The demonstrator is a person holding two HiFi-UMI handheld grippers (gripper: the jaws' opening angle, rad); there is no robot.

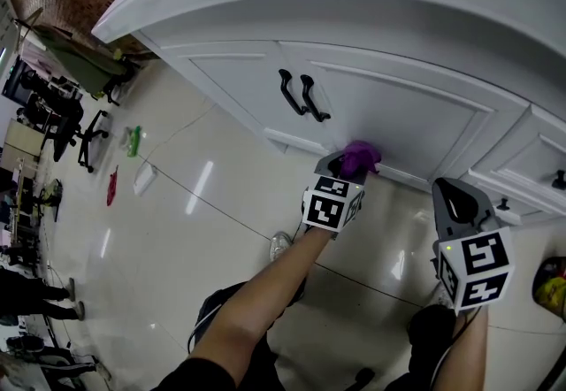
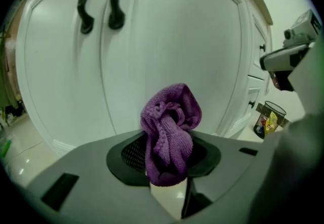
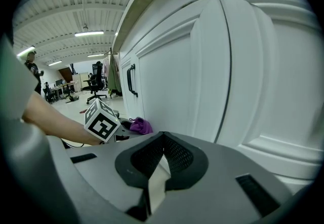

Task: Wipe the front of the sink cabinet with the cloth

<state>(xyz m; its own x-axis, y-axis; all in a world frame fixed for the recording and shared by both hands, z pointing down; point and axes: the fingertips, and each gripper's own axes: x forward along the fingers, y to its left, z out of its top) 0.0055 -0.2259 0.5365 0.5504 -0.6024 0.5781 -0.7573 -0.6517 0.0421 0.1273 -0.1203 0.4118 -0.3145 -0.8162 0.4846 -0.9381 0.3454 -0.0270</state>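
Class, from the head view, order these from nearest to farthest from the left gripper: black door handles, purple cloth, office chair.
1. purple cloth, held by the left gripper.
2. black door handles, just above, slightly left.
3. office chair, far left, well away.

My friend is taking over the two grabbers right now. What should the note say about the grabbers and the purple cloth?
Left gripper: shut on the purple cloth, which is bunched up between its jaws.
Right gripper: shut, nothing in it, held off to the side by the cabinet's drawers.
Cloth: down at the lower part of the white cabinet door, below and right of the black handles. Whether it touches the door cannot be told.
Done: cloth picked up and brought to the door. How much is wiped does not show.
Left: probably rub the cloth across the doors and the rest of the front.
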